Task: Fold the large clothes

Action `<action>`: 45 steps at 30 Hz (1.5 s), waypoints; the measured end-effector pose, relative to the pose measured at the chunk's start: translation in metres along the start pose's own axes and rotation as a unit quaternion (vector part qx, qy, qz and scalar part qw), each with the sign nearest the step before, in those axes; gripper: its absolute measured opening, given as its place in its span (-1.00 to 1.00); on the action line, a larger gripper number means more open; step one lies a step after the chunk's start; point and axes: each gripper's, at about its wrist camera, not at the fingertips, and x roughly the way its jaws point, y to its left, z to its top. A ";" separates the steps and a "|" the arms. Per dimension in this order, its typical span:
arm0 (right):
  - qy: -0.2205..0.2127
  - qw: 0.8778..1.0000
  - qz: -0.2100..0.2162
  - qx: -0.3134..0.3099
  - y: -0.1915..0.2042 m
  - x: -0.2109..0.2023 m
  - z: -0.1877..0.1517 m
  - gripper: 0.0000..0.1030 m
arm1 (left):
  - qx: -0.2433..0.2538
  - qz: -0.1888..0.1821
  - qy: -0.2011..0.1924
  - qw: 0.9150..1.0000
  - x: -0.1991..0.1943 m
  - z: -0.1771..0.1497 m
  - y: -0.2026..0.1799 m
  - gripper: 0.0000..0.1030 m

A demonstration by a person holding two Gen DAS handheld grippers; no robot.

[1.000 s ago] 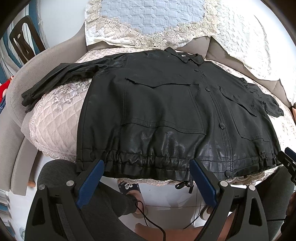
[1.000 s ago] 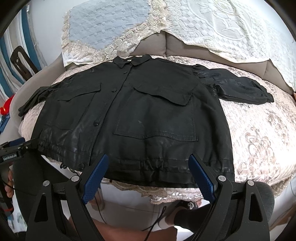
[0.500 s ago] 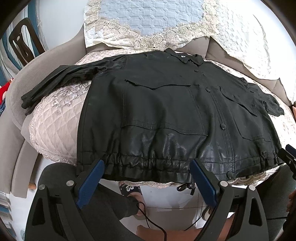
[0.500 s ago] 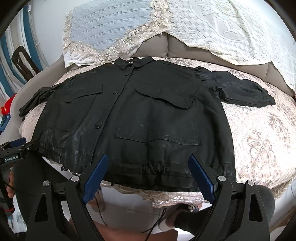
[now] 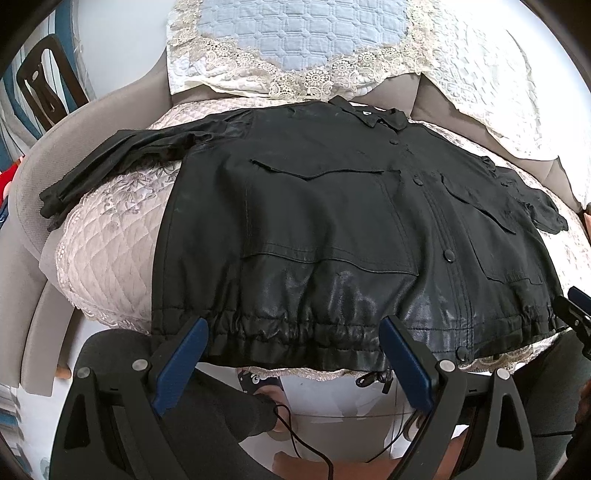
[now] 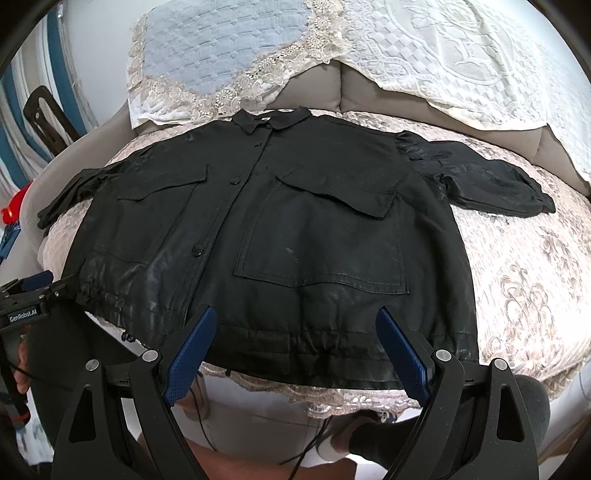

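A black button-front jacket (image 5: pixel 332 229) lies spread flat, front up, on a quilted sofa seat, collar away from me and gathered hem toward me. Both sleeves are stretched out sideways. It also shows in the right wrist view (image 6: pixel 295 229). My left gripper (image 5: pixel 295 328) is open and empty, its blue pads just in front of the left part of the hem. My right gripper (image 6: pixel 295 317) is open and empty over the right part of the hem. Each gripper shows at the edge of the other's view.
The sofa's quilted beige cover (image 6: pixel 524 266) has a lace edge hanging at the front. A blue quilted cushion (image 5: pixel 303 33) and a white lace throw (image 6: pixel 461 48) lean on the backrest. A person's legs and cables are below the grippers. A dark chair (image 5: pixel 44 88) stands far left.
Both grippers have moved slightly forward and up toward the jacket's hem. The jacket has not moved. Both grippers stay open.
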 end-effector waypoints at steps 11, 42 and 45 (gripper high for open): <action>0.003 1.000 0.000 -0.006 0.007 0.004 0.005 0.72 | -0.003 -0.005 -0.002 1.000 0.002 0.001 0.004 0.84; -0.025 0.997 0.053 -0.055 0.056 0.024 0.047 0.72 | -0.159 0.057 -0.066 0.983 0.025 0.068 0.147 0.62; -0.019 0.997 0.052 -0.058 0.056 0.029 0.049 0.72 | -0.231 0.070 -0.079 0.967 0.034 0.082 0.207 0.62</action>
